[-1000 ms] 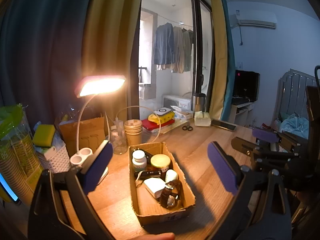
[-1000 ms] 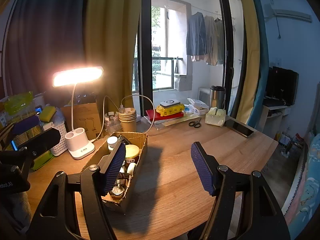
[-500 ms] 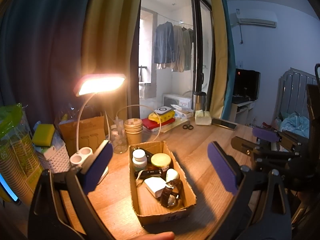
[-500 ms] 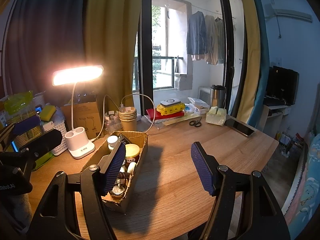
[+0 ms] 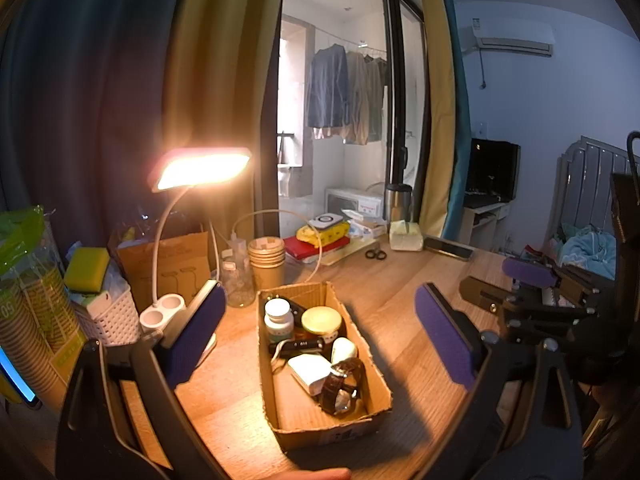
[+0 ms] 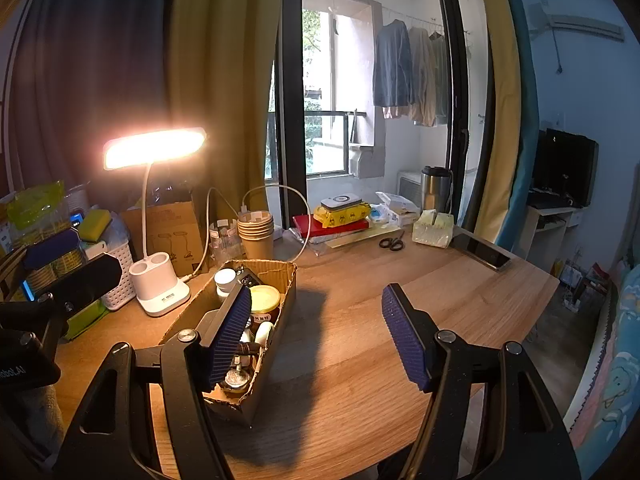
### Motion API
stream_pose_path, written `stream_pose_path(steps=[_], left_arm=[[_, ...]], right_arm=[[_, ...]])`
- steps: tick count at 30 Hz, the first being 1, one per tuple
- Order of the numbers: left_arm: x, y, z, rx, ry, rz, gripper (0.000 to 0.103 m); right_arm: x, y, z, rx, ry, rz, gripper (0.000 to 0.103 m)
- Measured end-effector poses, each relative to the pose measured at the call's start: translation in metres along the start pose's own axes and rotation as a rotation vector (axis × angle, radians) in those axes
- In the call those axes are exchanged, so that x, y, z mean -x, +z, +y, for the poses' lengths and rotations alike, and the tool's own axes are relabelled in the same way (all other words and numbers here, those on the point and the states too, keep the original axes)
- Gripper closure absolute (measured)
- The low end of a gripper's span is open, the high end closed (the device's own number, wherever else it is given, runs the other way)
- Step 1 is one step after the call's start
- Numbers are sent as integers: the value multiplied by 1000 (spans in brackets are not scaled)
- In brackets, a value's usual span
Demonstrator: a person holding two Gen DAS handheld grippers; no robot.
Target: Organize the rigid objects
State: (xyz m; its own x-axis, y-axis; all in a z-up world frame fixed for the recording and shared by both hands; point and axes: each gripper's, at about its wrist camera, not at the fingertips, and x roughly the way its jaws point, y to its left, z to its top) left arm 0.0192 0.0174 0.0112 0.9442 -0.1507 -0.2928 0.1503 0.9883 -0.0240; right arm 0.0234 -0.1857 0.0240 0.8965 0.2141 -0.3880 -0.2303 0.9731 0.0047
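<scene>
- Indoors, a wooden desk (image 5: 384, 292) stands by a glass balcony door, lit by a glowing white desk lamp (image 5: 200, 168) at the back left
- Near the middle of the desk sits an open cardboard box (image 5: 320, 364), long and shallow, with small rigid objects lying inside it
- At the far end of the box stands a white pill bottle (image 5: 279, 319), just beside a jar with a yellow lid (image 5: 321, 321)
- In front of those lies a dark slim gadget (image 5: 298, 347), then a white charger block (image 5: 310, 372) and a small white rounded case (image 5: 344, 350)
- Closest to the camera in the box is a wristwatch with a dark brown strap (image 5: 340, 386), touching the charger block
- Left gripper (image 5: 316, 340) hovers above the box with its purple-padded jaws standing wide apart and nothing between them
- Right gripper (image 6: 316, 336) hangs over bare desk just to the right of the box, jaws likewise wide and holding nothing; its left pad overlaps the box in the right wrist view
- Behind the box are a stack of paper cups (image 5: 266, 256), a clear plastic bottle (image 5: 236, 276) and a brown paper bag (image 5: 172, 264)
- Further back lie a red book with a yellow pack on top (image 5: 324, 236), scissors (image 5: 375, 254), a tissue pack (image 5: 406, 236) and a phone (image 5: 448, 247)
- At the far left stands a white woven basket (image 5: 112, 316) with a yellow-green sponge (image 5: 87, 269) on top
</scene>
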Motion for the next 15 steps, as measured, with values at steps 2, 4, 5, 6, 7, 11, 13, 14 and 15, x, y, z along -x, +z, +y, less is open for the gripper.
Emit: stream_pose_path(steps=[2, 4, 5, 6, 7, 11, 13, 14, 15], left_arm=[[0, 0, 0, -2, 1, -1, 6], [0, 0, 0, 0, 0, 0, 6], [0, 0, 0, 0, 0, 0, 6], [0, 0, 0, 0, 0, 0, 6], [0, 0, -1, -1, 0, 0, 6], [0, 0, -1, -2, -2, 3, 6], [0, -1, -1, -2, -4, 3, 6], [0, -1, -1, -2, -3, 3, 6], [1, -1, -1, -1, -3, 3, 6]], right_arm=[[0, 0, 0, 1, -2, -1, 32], [0, -1, -1, -4, -4, -3, 32], [-1, -1, -1, -6, -5, -3, 32], [-2, 0, -1, -7, -5, -2, 32], [-3, 0, -1, -7, -6, -1, 32], [-3, -1, -1, -8, -6, 0, 32], [-3, -1, 0, -8, -5, 0, 32], [-3, -1, 0, -8, -4, 0, 32], [-3, -1, 0, -8, -5, -1, 32]])
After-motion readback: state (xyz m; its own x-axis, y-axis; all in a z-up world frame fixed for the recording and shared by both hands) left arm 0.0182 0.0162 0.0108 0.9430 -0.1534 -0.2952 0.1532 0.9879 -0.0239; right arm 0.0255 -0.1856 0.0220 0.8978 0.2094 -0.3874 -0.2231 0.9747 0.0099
